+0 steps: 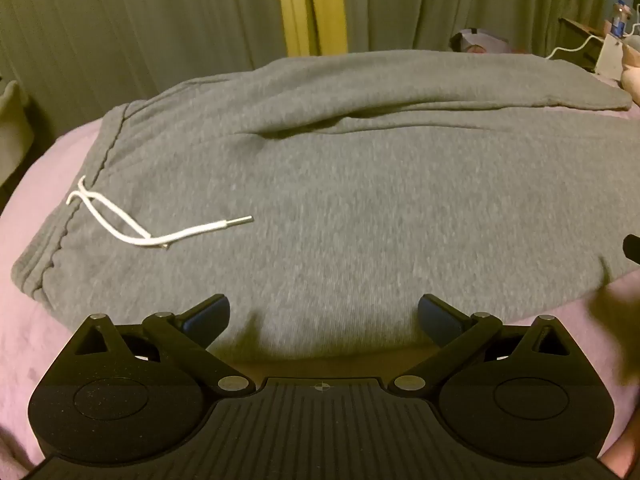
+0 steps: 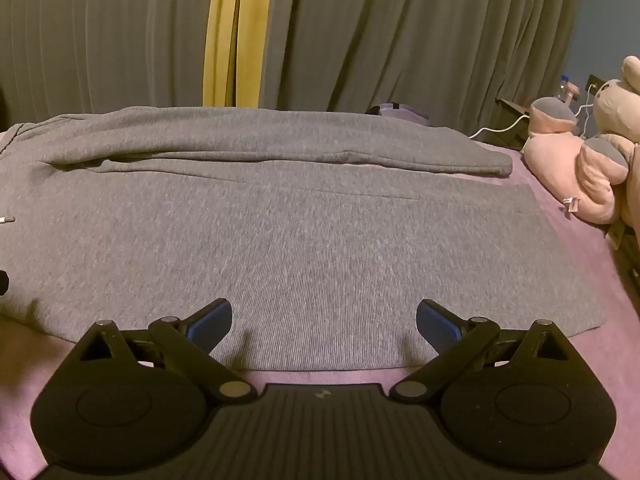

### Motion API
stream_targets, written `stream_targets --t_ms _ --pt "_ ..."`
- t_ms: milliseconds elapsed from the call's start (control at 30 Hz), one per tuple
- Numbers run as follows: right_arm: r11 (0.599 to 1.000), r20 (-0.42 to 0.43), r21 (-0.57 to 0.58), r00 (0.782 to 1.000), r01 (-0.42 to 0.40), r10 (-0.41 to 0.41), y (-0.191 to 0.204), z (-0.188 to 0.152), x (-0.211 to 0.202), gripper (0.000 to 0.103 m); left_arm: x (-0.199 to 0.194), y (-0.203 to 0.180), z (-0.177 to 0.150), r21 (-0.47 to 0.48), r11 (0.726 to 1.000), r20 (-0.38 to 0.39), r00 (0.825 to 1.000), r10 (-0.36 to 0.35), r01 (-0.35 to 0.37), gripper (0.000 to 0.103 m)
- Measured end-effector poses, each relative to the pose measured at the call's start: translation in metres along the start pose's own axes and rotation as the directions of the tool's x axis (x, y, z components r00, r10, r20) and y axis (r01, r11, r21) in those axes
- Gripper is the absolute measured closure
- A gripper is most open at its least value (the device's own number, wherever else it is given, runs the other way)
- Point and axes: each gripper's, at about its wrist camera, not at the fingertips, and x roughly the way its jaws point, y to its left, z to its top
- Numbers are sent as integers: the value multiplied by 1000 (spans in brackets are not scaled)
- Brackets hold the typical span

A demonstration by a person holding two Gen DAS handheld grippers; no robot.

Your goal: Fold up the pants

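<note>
So the grey knit sweatpants [image 1: 340, 200] lie flat on the pink bed [image 1: 48, 208], legs apparently unfolded, left gripper [image 1: 323, 316] and right gripper [image 2: 324, 320] fingers spread, holding nothing.

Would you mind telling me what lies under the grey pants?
A pink bed cover shows around the grey pants and runs under them. Anything else beneath the fabric is hidden.
</note>
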Motion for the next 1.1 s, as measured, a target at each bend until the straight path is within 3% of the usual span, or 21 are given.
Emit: stream_targets --t_ms 1100 --pt "1000 3 -25 1000 10 -10 4 -1 -1 4 1 2 -4 -7 1000 -12 1000 4 -4 0"
